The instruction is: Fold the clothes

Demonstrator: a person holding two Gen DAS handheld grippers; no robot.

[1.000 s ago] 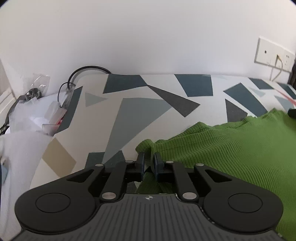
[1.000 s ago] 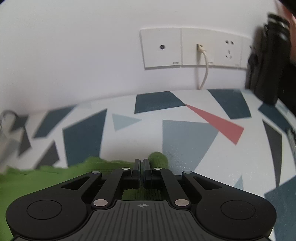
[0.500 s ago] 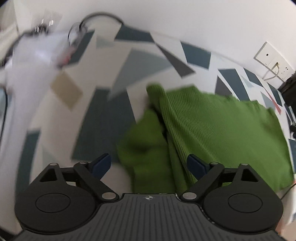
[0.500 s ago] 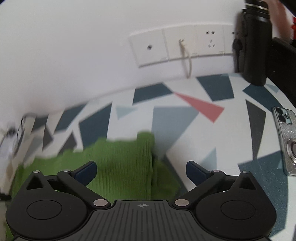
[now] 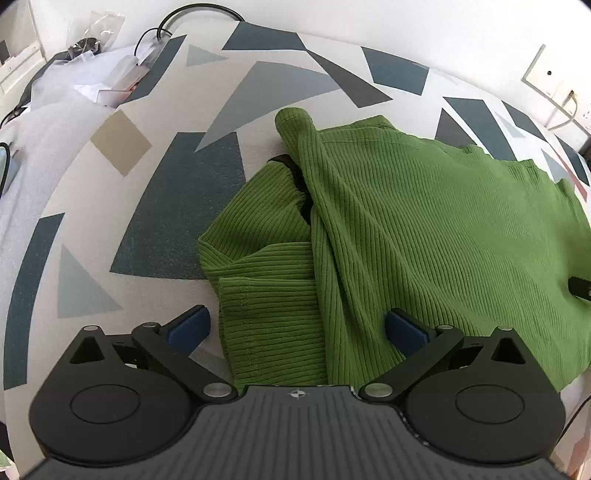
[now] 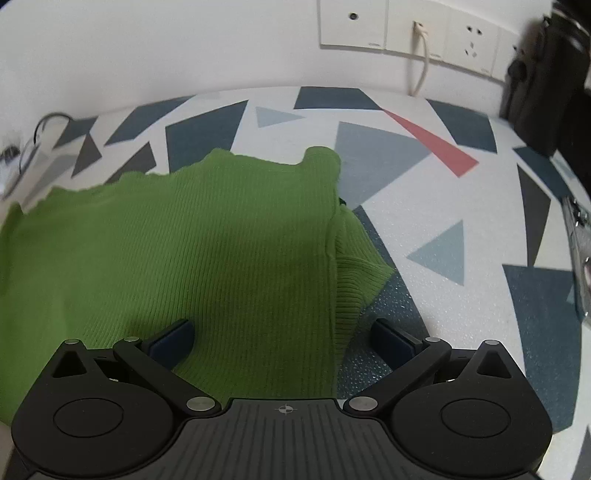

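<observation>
The green sweater (image 5: 424,229) lies folded on the patterned table (image 5: 177,229), one sleeve (image 5: 273,295) sticking out at its side. The left gripper (image 5: 297,328) and the right gripper (image 6: 282,338) hover above it, both spread wide, gripping nothing.

Home room, likely a bedroom or living area: soft surface with a geometric-print cover (image 6: 406,206) against a white wall (image 6: 147,44), wall sockets (image 6: 406,26) just above the cover, a green sweater (image 5: 424,221) lying on it.
</observation>
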